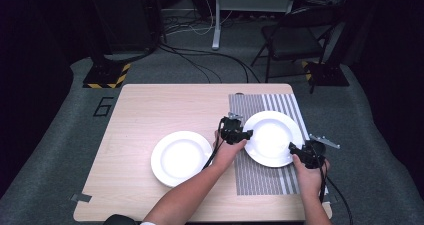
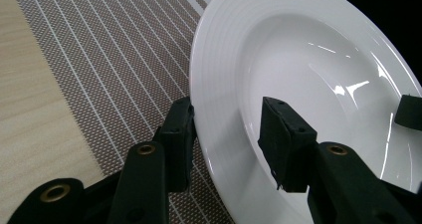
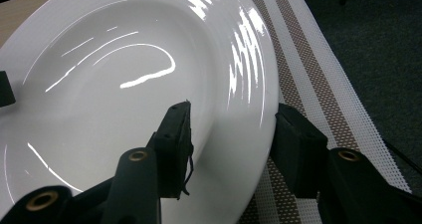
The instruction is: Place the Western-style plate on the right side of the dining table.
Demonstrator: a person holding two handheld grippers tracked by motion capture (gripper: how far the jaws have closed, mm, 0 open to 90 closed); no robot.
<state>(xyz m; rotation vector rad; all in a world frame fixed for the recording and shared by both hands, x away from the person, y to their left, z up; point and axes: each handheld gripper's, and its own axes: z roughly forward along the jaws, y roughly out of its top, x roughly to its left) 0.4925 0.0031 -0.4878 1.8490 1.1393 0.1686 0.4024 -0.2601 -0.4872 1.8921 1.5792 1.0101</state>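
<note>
Straddling opposite edges of one white deep plate (image 1: 272,137), both grippers stand with jaws parted and not yet clamped. The plate lies at centre right of the high view on a striped woven placemat (image 1: 250,177). The left gripper (image 1: 247,133) has one jaw over the plate's rim and one outside on the mat; the right gripper (image 1: 294,147) does likewise at the lower right edge.

Risk, as judged: the glazed rim is smooth and sloped, so an uneven closing could let a jaw slide off, tilting or dropping the plate. A lift started by one side before the other would rock it on the mat.

A second white plate (image 1: 181,157) sits apart, left of centre, on the bare light-wood worktop (image 1: 145,110). Beyond, upper frame: grey carpeted floor (image 1: 60,130), trailing cables (image 1: 200,60), a folding chair (image 1: 295,37), and a hazard-striped stand base (image 1: 106,77).
</note>
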